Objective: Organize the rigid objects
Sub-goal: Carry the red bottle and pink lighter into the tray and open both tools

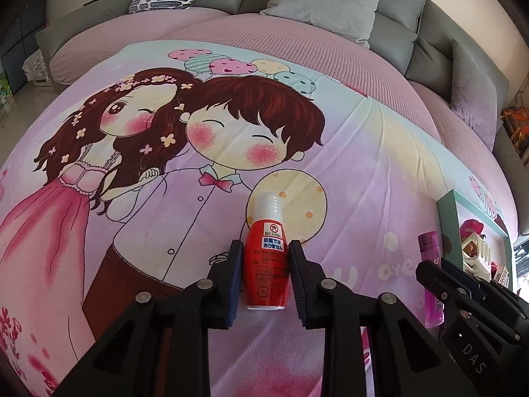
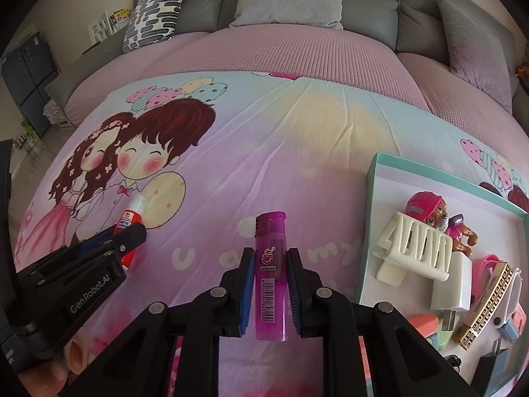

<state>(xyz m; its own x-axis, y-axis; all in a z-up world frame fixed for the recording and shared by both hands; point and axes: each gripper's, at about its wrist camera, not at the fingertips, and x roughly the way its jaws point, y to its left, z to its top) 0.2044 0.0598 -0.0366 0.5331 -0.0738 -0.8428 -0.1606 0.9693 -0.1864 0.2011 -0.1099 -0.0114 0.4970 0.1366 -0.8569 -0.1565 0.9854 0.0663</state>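
Left gripper (image 1: 264,264) jaws clamped on red bottle (image 1: 267,264) left of teal tray (image 2: 370,225), right gripper (image 2: 271,281) jaws narrow around purple lighter (image 2: 270,274) beside tray, contact unclear.

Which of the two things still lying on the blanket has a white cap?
The red bottle, between the left hand-held gripper fingers; the purple lighter has a purple top.

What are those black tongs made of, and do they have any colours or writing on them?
Both look like matte black plastic, built from angular linkage arms joined by round silver rivets. The left tongs and right tongs have ribbed blue pads lining their fingers. White lettering on the left one's side reads "GenRobot.AI". No cables or sleeves show.
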